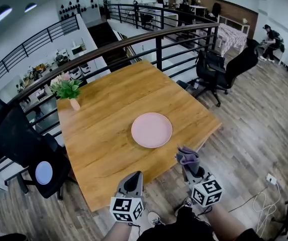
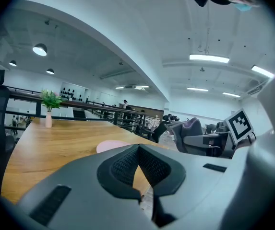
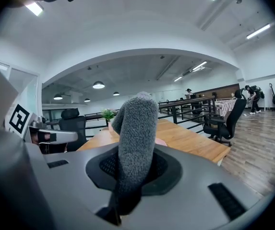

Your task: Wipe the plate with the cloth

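The pink plate (image 1: 152, 130) is seen lying on the table (image 1: 103, 109), close to its near edge. The grey cloth (image 1: 187, 155) is clamped in the closed right claw (image 1: 189, 163) beside that edge. The left claw (image 1: 134, 177) is shut, with nothing held. In both gripper views the plate is largely hidden behind jaws and cloth.

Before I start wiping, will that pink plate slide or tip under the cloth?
Probably slides: the plate sits loose on smooth wooden table. Tipping seems unlikely; it looks shallow and flat. The fuzzy cloth may drag it.
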Demonstrator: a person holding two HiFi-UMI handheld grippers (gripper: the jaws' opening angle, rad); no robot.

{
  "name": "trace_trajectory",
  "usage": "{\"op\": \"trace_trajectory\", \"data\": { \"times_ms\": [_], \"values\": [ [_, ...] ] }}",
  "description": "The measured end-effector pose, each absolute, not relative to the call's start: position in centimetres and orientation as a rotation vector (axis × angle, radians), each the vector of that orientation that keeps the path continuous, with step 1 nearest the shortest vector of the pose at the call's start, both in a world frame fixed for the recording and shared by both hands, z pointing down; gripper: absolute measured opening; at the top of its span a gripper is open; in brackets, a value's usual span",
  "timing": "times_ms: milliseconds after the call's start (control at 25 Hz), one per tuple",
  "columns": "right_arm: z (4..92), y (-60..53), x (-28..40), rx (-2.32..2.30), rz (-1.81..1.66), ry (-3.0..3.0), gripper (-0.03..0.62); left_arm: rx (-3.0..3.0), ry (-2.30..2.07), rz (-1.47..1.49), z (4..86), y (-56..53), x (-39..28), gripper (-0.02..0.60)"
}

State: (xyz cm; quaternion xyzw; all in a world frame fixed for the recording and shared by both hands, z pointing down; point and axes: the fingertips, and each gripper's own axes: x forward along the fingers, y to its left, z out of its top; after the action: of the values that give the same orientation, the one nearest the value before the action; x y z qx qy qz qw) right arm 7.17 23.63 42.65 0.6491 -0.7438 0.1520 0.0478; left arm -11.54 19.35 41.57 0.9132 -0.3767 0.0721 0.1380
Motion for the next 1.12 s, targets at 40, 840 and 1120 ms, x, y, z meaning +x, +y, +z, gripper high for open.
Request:
{"op": "trace_trajectory", "data": {
  "times_ms": [40,840,1120],
  "values": [
    [42.6,23.9,7.3,1.972,0.457,-2.272,0.072,2.641,-1.090,0.208,41.6,19.5,-11.3,0.018],
    [42.3,25.1,6.4,1.953,0.449,-2.292,0.071,2.650,-1.066,0.202,41.3,20.6,-10.7,0.018],
    [42.0,25.4,6.3,1.962,0.440,-2.293,0.071,2.659,-1.061,0.193,41.0,20.7,-10.7,0.018]
  ]
}}
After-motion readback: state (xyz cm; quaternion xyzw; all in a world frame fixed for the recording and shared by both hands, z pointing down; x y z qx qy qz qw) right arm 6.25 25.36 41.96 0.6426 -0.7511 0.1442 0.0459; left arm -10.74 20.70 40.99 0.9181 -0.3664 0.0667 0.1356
